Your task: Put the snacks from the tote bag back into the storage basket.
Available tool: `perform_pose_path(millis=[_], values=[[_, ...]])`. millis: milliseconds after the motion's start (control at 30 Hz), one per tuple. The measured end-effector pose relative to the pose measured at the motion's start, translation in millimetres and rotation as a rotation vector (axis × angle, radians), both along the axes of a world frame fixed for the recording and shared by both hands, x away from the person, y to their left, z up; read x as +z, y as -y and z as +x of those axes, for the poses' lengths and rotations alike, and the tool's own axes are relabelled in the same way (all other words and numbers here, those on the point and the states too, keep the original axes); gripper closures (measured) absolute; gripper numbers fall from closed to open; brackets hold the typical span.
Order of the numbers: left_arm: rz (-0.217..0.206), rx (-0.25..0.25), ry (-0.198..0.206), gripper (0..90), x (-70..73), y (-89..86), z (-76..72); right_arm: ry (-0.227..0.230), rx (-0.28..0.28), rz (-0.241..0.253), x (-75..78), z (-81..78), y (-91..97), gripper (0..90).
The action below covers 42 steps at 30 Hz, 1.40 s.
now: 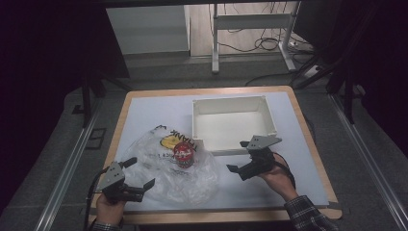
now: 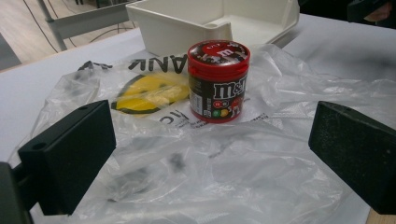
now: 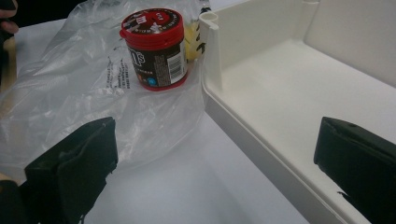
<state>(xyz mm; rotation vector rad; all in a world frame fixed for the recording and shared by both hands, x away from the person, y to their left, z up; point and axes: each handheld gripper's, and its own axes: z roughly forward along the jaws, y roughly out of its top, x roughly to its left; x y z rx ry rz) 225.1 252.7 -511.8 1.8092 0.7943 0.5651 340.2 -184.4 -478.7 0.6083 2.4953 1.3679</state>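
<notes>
High view has both claws wide open, left claw (image 1: 137,174) at the bag (image 1: 192,180) edge, right claw (image 1: 246,156) beside the bin (image 1: 234,103), and the jar (image 1: 184,155) upright on the bag, so I'd pinch the jar body squarely, not the slippery plastic.
</notes>
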Motion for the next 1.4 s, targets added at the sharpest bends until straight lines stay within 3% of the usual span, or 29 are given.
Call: perform_pose_path(millis=[967,1400], values=[[0.026,0.015,0.001,0.6,-0.7,0.7,-0.2,-0.052,0.083,-0.045,-5.0,16.9,-41.7,0.0],[0.027,0.017,0.003,0.6,-0.6,0.8,-0.5,-0.069,0.111,-0.037,-6.9,19.5,-54.3,0.0]])
